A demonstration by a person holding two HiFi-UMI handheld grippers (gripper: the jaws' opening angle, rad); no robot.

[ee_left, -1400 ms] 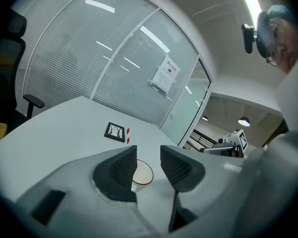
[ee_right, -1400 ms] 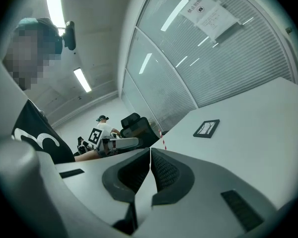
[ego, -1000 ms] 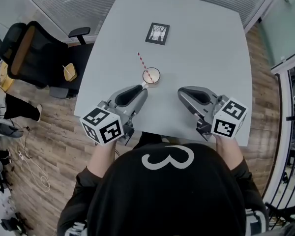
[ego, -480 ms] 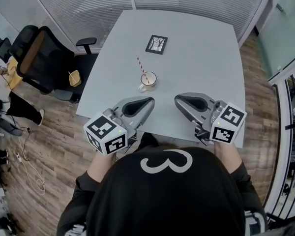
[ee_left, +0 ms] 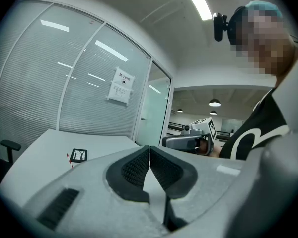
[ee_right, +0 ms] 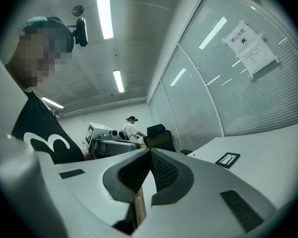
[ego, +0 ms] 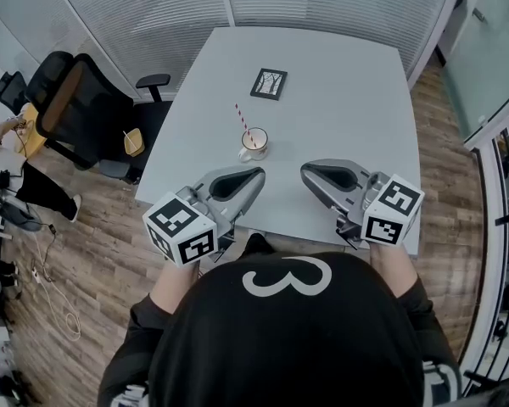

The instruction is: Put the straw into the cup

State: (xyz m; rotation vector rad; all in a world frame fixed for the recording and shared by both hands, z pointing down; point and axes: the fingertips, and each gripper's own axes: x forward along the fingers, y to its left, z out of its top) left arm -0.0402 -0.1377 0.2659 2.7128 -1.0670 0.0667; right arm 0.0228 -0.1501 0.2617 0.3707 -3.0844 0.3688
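A white cup (ego: 254, 144) stands near the middle of the grey table (ego: 348, 100), with a red-and-white striped straw (ego: 242, 120) in it that leans to the far left. My left gripper (ego: 260, 175) is held above the table's near edge, just short of the cup, shut with nothing in it. My right gripper (ego: 305, 170) hovers level to the right of the cup, also shut and empty. In the left gripper view the pads (ee_left: 139, 165) meet, and the straw's tip (ee_left: 68, 157) shows far off. The right gripper view shows closed pads (ee_right: 161, 170) too.
A small black-framed card (ego: 269, 84) lies on the table beyond the cup. A black office chair (ego: 72, 108) stands off the table's left side on the wooden floor. Slatted glass walls close the far side. A railing (ego: 500, 244) runs at the right.
Both grippers have drawn back from the cup toward the person and risen a little. The straw stays in the cup, which has not moved on the table.
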